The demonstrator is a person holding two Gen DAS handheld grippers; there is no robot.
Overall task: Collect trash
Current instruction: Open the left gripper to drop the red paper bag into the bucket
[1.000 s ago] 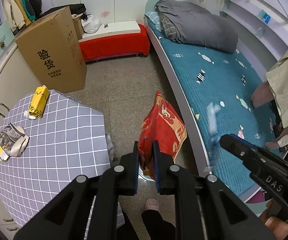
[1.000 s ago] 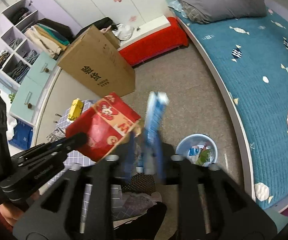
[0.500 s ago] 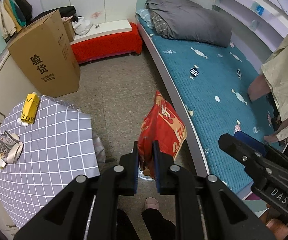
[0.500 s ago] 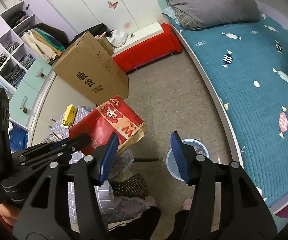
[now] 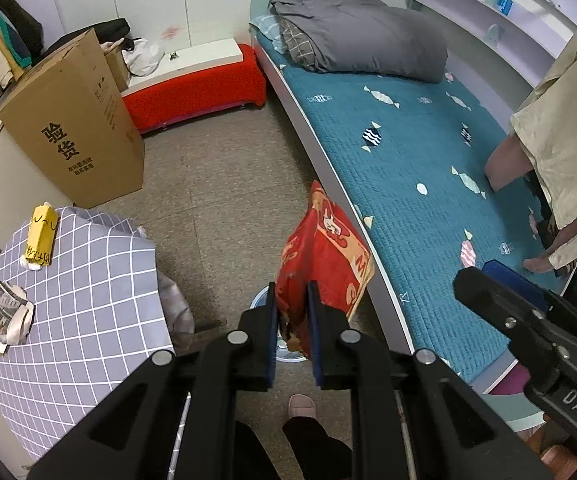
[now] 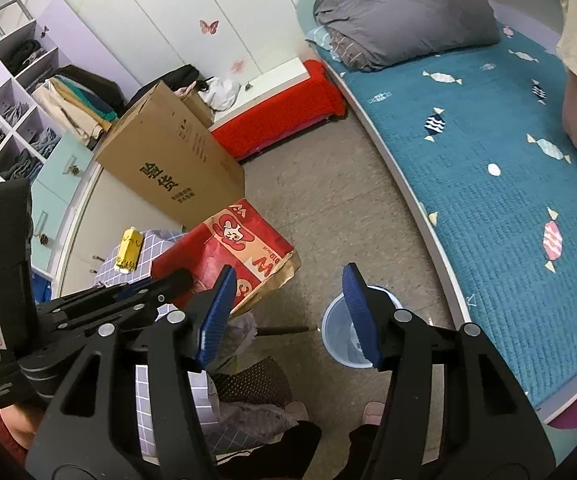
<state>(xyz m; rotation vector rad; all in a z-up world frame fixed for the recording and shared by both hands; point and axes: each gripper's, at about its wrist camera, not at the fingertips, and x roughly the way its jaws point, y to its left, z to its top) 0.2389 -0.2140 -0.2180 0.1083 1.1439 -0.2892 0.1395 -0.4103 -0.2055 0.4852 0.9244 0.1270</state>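
Your left gripper clamps red bag printed "W"; right gripper released; carton at 10 o'clock reads "验货"

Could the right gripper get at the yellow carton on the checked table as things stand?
Probably not directly. The right gripper is open and empty, but the left gripper and its red bag sit between it and the yellow carton.

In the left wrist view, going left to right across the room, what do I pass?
Crumpled paper → yellow carton → cardboard box → red bench → red bag held by the left gripper → teal bed → right gripper.
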